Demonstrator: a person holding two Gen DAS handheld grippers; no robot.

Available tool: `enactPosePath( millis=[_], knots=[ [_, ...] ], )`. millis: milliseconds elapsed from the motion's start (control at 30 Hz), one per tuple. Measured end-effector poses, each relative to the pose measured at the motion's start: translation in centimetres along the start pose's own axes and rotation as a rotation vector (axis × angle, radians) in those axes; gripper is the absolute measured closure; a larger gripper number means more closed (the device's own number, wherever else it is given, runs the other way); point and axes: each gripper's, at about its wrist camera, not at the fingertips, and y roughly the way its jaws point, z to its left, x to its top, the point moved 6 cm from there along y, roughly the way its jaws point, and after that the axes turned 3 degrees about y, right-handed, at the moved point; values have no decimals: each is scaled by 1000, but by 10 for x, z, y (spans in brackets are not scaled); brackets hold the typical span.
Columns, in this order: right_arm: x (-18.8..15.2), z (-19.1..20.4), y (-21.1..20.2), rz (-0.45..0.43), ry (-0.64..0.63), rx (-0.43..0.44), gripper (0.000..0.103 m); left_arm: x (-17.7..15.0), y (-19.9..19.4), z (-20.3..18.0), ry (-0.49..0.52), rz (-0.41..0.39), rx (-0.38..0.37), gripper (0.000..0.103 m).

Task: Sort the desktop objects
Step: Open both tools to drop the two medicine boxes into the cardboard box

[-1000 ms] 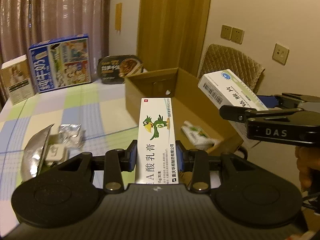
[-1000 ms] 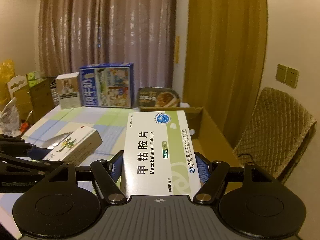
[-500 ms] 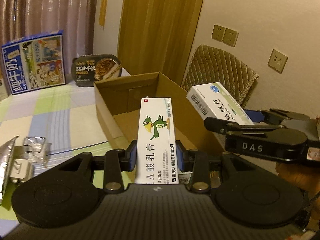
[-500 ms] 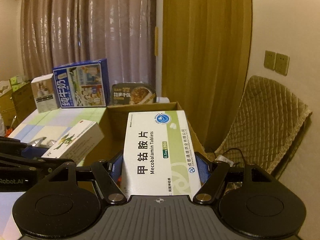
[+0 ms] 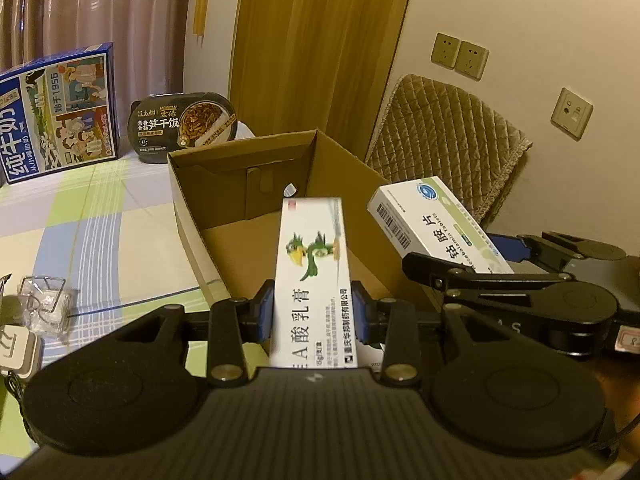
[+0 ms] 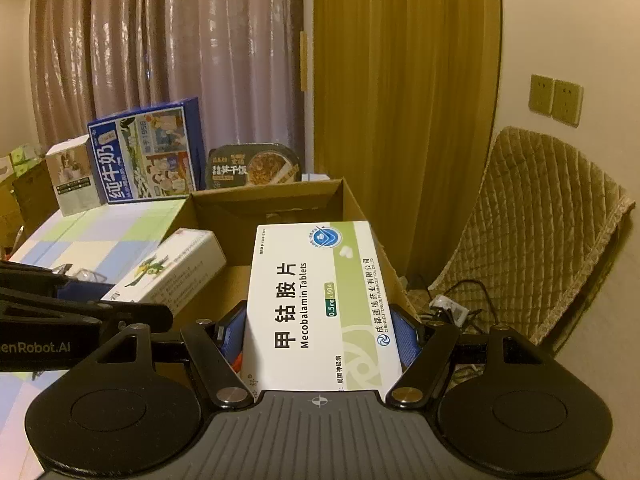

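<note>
A: Between the left gripper's [image 5: 313, 312] blue pads sits a narrow ointment carton [image 5: 313, 276] with a green bird on it, pinched by its long sides and pointing out ahead of the fingers.

B: And the other hand?

A: Much the same. Right gripper [image 6: 320, 336], set wider, is clamped across a box of Mecobalamin tablets [image 6: 320, 304], printed face up. In the left view that box [image 5: 436, 224] hangs just to the right of the ointment carton, the two apart.

B: What lies beyond the fingertips?

A: An open cardboard box [image 5: 240, 184] on the checked tablecloth [image 5: 100, 216]. Both cartons hang over its opening, above the floor, not resting on anything.

B: So the step is the drop-off?

A: I judge so: both medicines are carried and poised over the box. Next would be lowering each toward the floor, then parting the fingers, keeping the grippers from knocking together.

B: Anything further out?

A: Left of the fingers, a crumpled clear wrapper [image 5: 44, 304]. Past the box's far wall, a dark instant-rice bowl [image 5: 184, 126] and a blue milk carton case [image 5: 56, 108]; a quilted chair [image 6: 540, 232] stands off to the right.
</note>
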Motion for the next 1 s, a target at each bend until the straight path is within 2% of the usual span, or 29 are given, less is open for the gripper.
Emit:
enactPosePath(
  millis=[67, 200, 433, 800, 1000],
  knots=[
    [0, -1, 1, 1, 0, -1, 35, 1, 1, -1, 1, -3, -4, 64],
    [1, -2, 2, 3, 0, -1, 35, 0, -6, 0, 23, -23, 13, 64],
    [-2, 4, 4, 11, -1, 9, 35, -6, -22, 14, -15, -31, 43, 60],
    [5, 17, 9, 5, -10, 26, 34, -10, -36, 23, -46, -42, 49, 59],
    [13, 19, 16, -16, 29, 59, 33, -12, -40, 29, -62, -43, 56, 55]
  ],
)
